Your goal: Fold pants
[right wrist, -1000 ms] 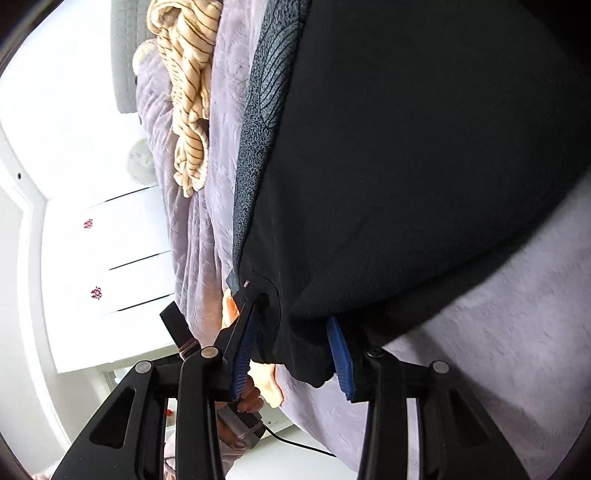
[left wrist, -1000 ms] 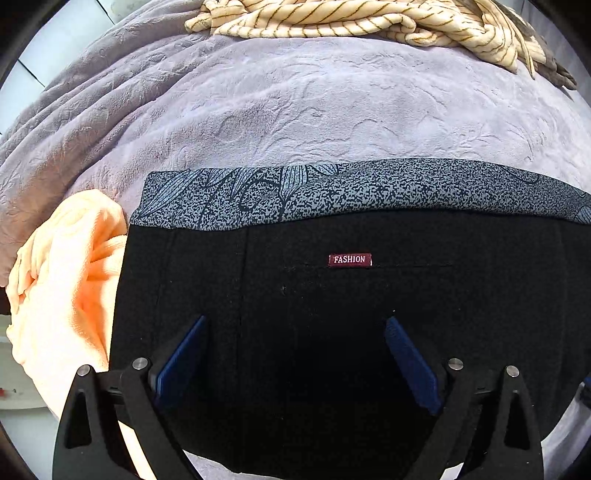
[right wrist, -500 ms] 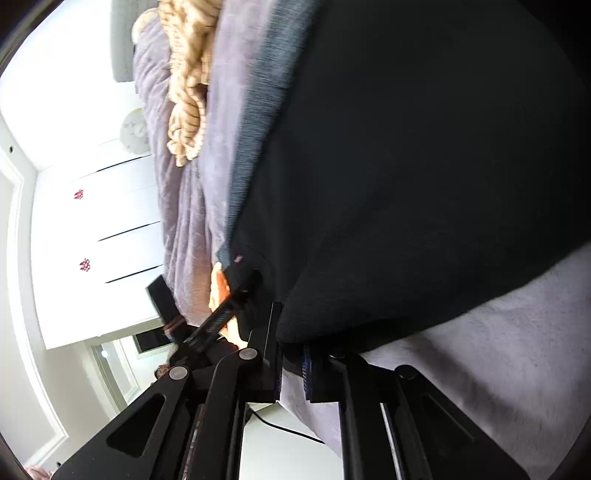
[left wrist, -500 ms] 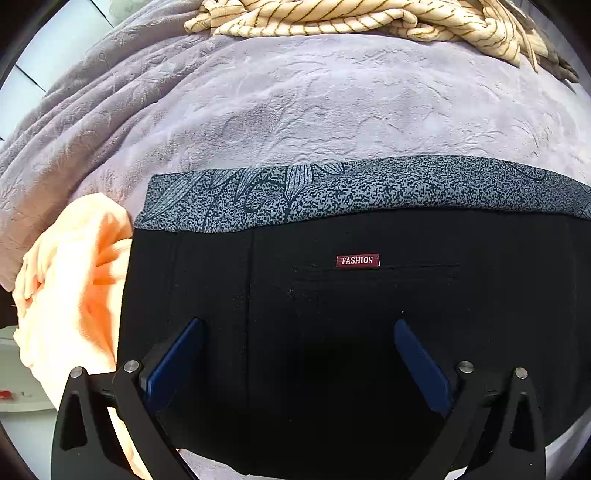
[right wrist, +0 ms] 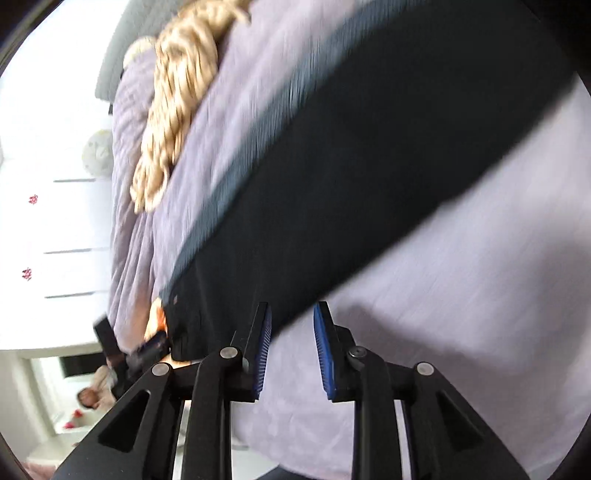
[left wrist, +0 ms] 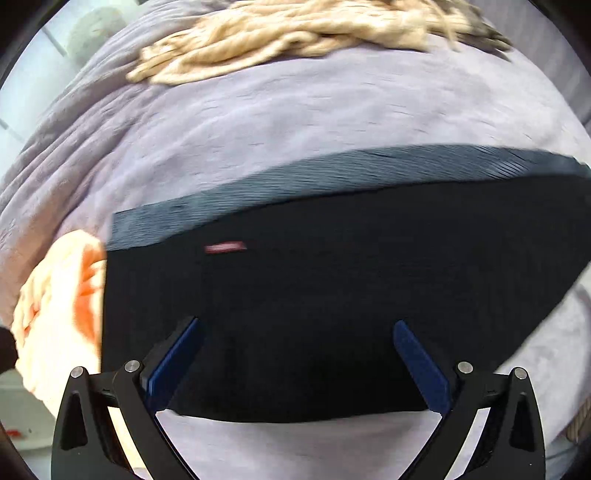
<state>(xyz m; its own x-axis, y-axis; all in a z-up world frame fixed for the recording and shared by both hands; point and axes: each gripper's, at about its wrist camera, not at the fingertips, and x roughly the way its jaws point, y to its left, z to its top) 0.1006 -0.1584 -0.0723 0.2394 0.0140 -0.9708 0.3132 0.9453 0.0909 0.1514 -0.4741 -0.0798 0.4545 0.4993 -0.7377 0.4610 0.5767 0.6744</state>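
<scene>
The black pants [left wrist: 332, 295] lie folded on the lilac blanket, with a grey patterned waistband [left wrist: 332, 177] along the far edge and a small red label [left wrist: 225, 247]. My left gripper [left wrist: 295, 332] is wide open and empty, its blue pads over the near part of the pants. In the right wrist view the pants [right wrist: 351, 166] run diagonally. My right gripper [right wrist: 291, 314] is open and empty, its tips at the pants' near edge, holding nothing.
A striped cream garment [left wrist: 295, 33] lies bunched at the far side of the lilac blanket [left wrist: 258, 122]. An orange cloth [left wrist: 62, 306] sits at the pants' left end. White cabinet doors [right wrist: 48, 221] stand beyond the bed edge.
My right gripper opened and let go of the pants' edge, then drew back. My left gripper pulled back and swung; the pants' near edge now shows between its fingers.
</scene>
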